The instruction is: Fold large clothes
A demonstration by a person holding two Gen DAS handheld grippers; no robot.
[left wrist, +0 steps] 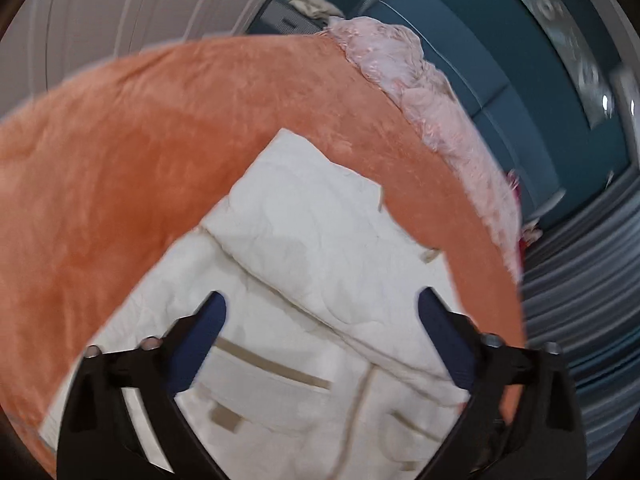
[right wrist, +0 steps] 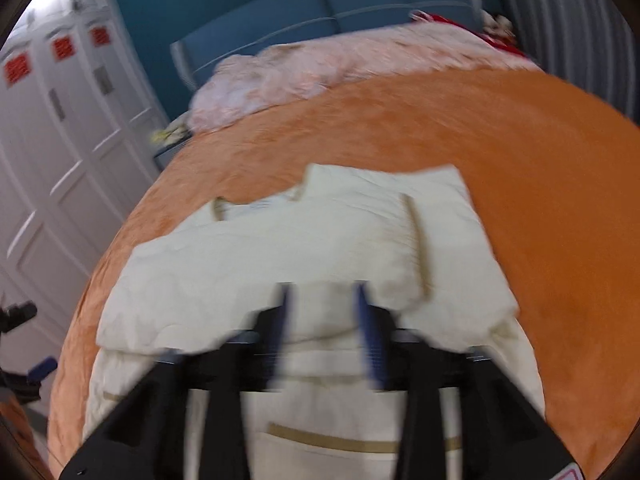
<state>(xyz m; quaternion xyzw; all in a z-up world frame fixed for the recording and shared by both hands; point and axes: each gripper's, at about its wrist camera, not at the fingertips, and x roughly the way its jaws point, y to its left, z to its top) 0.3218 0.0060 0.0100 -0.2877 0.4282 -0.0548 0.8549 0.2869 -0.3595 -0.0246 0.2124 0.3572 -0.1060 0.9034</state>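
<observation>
A large cream quilted jacket (left wrist: 304, 240) with tan trim lies partly folded on an orange bedspread (left wrist: 140, 152). My left gripper (left wrist: 322, 304) is open wide just above the jacket, near a tan-edged pocket, holding nothing. In the right wrist view the same jacket (right wrist: 304, 240) lies on the orange bedspread (right wrist: 520, 168). My right gripper (right wrist: 323, 294) hovers over the jacket's folded part with its jaws partly open and nothing between them. That view is motion-blurred.
A pink ruffled blanket (left wrist: 436, 108) lies at the head of the bed, also in the right wrist view (right wrist: 320, 72). A blue headboard (right wrist: 300, 12), white wardrobe doors (right wrist: 60, 120) and grey curtains (left wrist: 580, 280) surround the bed.
</observation>
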